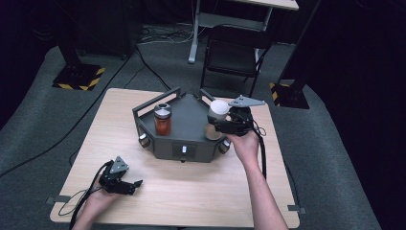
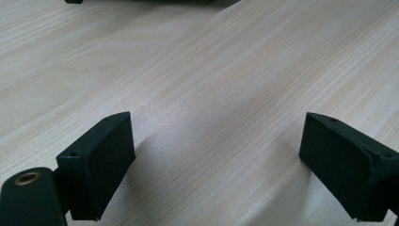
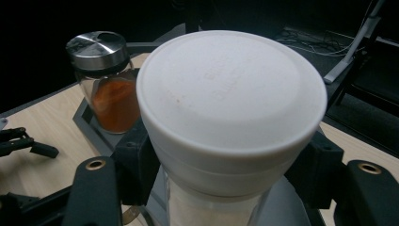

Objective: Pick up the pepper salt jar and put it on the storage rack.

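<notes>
A dark, carpeted room with a black chair (image 1: 233, 50) behind holds the pale wooden table (image 1: 191, 191); on it sits the dark grey tray (image 1: 189, 127). Over the tray's right side, the right gripper (image 1: 225, 125) clamps the white-lidded jar (image 1: 219, 111) just under its lid, presumably to carry it upright. An orange spice jar (image 1: 162, 120) stands on the tray's left. Near the table's front left, well clear of the tray, the left gripper (image 1: 125, 184) rests idle, jaws wide apart and empty

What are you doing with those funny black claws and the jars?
A person holds a gripper in each hand. The right gripper is shut on a clear jar with a white lid, above the dark grey tray. A glass jar of orange powder with a silver lid stands on that tray. The left gripper rests open on the wooden table.
</notes>
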Tool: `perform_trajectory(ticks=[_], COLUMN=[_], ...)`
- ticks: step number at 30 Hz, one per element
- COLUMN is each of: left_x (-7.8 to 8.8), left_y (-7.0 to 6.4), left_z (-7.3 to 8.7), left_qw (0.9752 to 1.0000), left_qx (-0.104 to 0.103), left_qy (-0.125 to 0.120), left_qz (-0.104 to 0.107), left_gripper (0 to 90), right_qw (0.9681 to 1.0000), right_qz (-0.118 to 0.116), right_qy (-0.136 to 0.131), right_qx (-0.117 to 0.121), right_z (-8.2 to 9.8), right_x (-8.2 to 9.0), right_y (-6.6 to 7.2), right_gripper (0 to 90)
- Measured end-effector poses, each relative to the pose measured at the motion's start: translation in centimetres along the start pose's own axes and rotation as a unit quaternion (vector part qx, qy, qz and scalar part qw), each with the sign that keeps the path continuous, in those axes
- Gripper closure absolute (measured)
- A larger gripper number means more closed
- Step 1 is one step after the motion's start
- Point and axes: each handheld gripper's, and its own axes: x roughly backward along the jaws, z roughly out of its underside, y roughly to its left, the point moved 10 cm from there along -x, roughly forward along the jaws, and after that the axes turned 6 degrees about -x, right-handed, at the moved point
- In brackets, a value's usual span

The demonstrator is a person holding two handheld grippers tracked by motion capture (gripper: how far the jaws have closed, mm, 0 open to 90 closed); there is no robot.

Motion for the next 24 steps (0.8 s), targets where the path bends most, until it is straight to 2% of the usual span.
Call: perform_trajectory(ticks=[6,13,24], left_x=[0.0,0.0,0.0], left_y=[0.0,0.0,0.0], left_z=[0.0,0.0,0.0], left_qw=[1.0,1.0,1.0], left_qx=[0.0,0.0,0.0], left_qy=[0.0,0.0,0.0], left_qz=[0.0,0.0,0.001], left_gripper=[10.2,10.1,10.0], right_qw=[0.9999,0.9998,0.9995], right_qz=[0.006,0.014,0.02], right_qy=[-0.001,0.011,0.018], right_qx=[-0.012,-0.011,-0.018], right_z=[0.2,0.3,0.5], right_x=[-1.3,-2.4,-3.0], right_y=[-0.3,-0.4,-0.8], right_gripper=[34.4,34.4,34.3])
